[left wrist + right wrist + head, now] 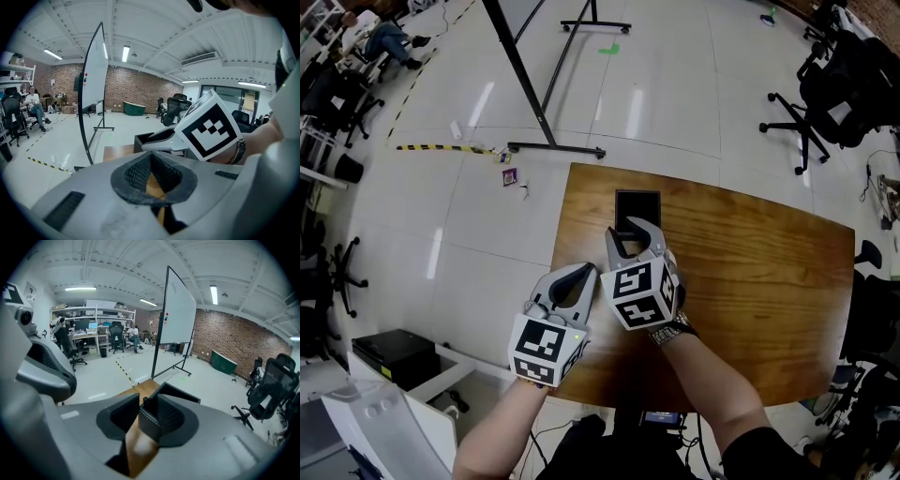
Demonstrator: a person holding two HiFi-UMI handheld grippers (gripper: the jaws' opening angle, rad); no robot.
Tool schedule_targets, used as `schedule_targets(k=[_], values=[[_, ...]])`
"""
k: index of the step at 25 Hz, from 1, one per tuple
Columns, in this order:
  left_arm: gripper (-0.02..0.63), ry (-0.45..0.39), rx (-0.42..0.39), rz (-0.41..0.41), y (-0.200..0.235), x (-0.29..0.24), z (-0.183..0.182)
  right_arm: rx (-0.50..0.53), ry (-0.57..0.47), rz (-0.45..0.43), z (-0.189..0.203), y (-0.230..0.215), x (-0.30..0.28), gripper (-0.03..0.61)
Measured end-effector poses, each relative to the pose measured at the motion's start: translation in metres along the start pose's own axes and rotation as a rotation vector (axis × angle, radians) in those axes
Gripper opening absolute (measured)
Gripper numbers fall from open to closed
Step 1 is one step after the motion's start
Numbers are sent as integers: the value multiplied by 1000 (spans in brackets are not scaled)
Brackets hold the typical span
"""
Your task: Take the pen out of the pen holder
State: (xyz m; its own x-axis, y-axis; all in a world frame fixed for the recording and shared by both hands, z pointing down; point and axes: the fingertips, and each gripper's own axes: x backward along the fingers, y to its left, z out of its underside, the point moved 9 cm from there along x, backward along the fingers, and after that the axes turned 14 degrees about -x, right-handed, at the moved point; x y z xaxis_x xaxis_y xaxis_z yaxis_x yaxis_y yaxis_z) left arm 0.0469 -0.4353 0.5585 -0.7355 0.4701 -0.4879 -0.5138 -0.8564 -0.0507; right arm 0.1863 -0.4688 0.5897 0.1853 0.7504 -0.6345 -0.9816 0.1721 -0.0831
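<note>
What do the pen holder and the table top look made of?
Pen holder: matte black, likely faux leather over board; pale stitch-like dots line its edge. Table: brown wood or veneer, satin sheen; lengthwise grain streaks, soft glare.

In the head view the right gripper [630, 242] covered the near rim of the pen holder [637, 204], and nothing in its dark inside could be made out. In the right gripper view a small dark tip [144, 400] at the holder's rim was too small to identify.

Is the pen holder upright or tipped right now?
Upright: the pen holder stands square on the table, its open mouth facing up in the head view.
</note>
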Motion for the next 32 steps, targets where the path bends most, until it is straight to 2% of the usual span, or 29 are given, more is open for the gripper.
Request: schedule_targets(k=[8, 9, 17, 32], values=[[5, -2, -6, -1, 3, 1, -4, -2, 5, 6, -2, 2, 1, 87], [5, -2, -7, -2, 3, 2, -4, -3, 2, 12, -2, 1, 1, 64], [5, -8, -13, -6, 0, 6, -7, 0, -13, 37, -3, -1, 9, 55], [5, -66, -49, -13, -14, 32, -38, 3, -126, 81, -22, -1, 67, 49]])
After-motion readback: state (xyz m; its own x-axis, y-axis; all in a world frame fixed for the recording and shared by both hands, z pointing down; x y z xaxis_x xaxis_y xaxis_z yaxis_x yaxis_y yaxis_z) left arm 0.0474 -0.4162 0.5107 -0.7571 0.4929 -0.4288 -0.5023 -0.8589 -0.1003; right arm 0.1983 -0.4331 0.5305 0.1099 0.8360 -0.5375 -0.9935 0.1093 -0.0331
